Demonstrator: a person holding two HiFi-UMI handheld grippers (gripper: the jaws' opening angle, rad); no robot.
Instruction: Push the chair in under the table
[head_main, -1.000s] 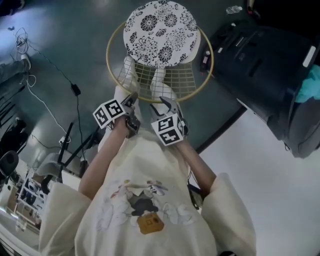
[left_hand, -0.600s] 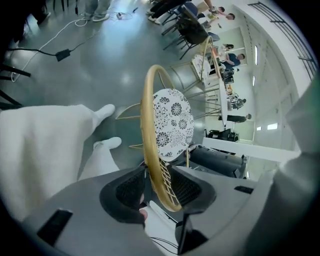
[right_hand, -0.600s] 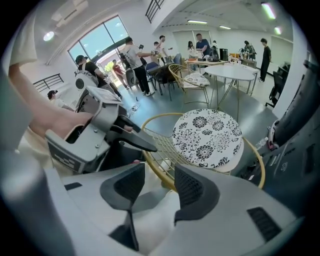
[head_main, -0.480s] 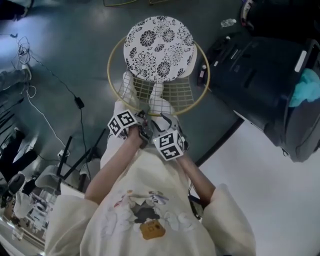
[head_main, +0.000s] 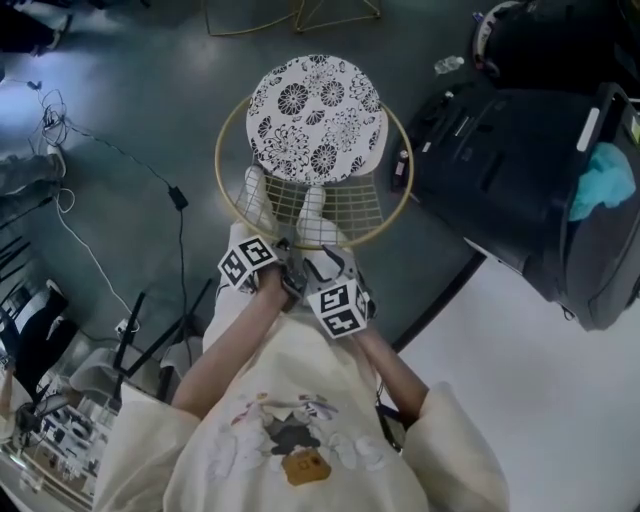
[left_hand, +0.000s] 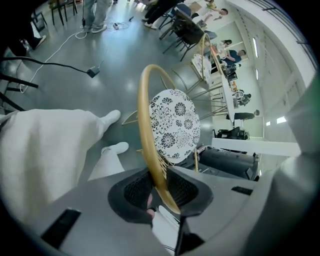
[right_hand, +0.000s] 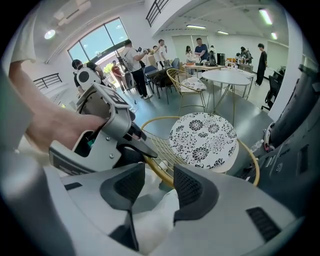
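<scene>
Gold wire formed the one chair (head_main: 355, 200), which stood on the dark grey floor (head_main: 120, 90) just beyond the person's two white shoes (head_main: 258, 195). It was out in the open, left of and beyond a white surface (head_main: 540, 360) at the near right. A single round cushion (head_main: 316, 118), printed with black-and-white flowers, lay on the seat. One hoop, the gold rim (head_main: 218, 165), circled the cushion, with a wire lattice filling its near side.

Both grippers met that hoop at its near edge. The left gripper (left_hand: 160, 190) had just been closing its jaws, and the rim ran between its two ribbed pads (they looked pressed against it from either side). The right gripper (right_hand: 159, 187), close beside it on the right, had its jaws apart. The rim crossed just past their tips, and pale trouser cloth showed below the gap. Each gripper carried one cube of square markers.

Further out, one large black case (head_main: 520, 150) lay to the right of the chair, with a teal cloth (head_main: 600, 185) at its right end. One black cable (head_main: 180, 195) trailed across the floor on the left. At the far edge stood part of a second gold wire frame (head_main: 300, 15). Far off, the right gripper view showed one round white table (right_hand: 227, 76) and several people standing.
</scene>
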